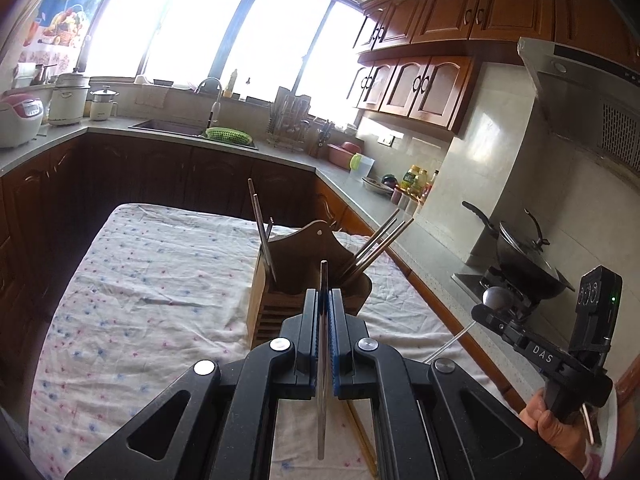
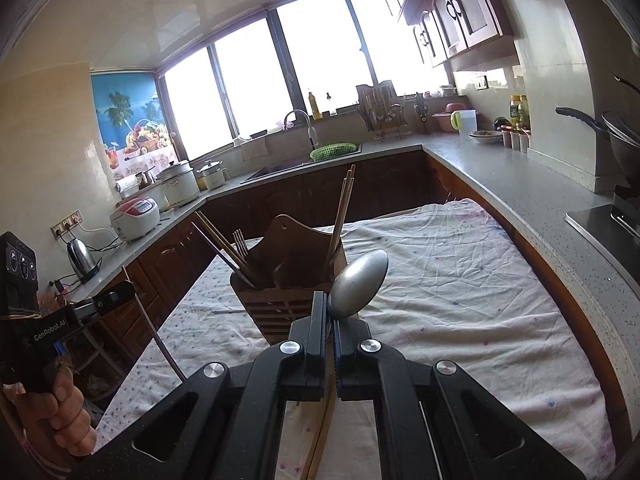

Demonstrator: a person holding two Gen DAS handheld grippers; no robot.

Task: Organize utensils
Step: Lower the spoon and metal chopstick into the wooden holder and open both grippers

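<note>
Wooden holder upright mid-tabletop on flowered cloth, dead ahead at 12 o'clock of both grippers. Chopsticks leaning out of one compartment toward 1 o'clock in the left view, more sticks and a fork standing at 11.

Spoon pinched at the neck, bowl up, tilted toward 1 o'clock in the right view, just short of holder rim. Thin flat metal piece edge-on in the left pair, tip up at 12, tail hanging down at 6; knife or handle, can't tell.

Risks, judged:
- Spoon held by a narrow neck, heavy end on top; could pivot or slip in the pinch on tilt-over.
- Upper end clipping leaning chopsticks on the way in; could flick them out or tip the light holder.
- Thin piece held edge-on, little contact area; likely to rotate or drop short onto cloth.
- Both hands heading for one holder; collision possible.
- More chopsticks loose on cloth under the right gripper.

Left gripper: pressed together, clamped on thin metal piece. Right gripper: pressed together, clamped on spoon. Neither touching holder.
</note>
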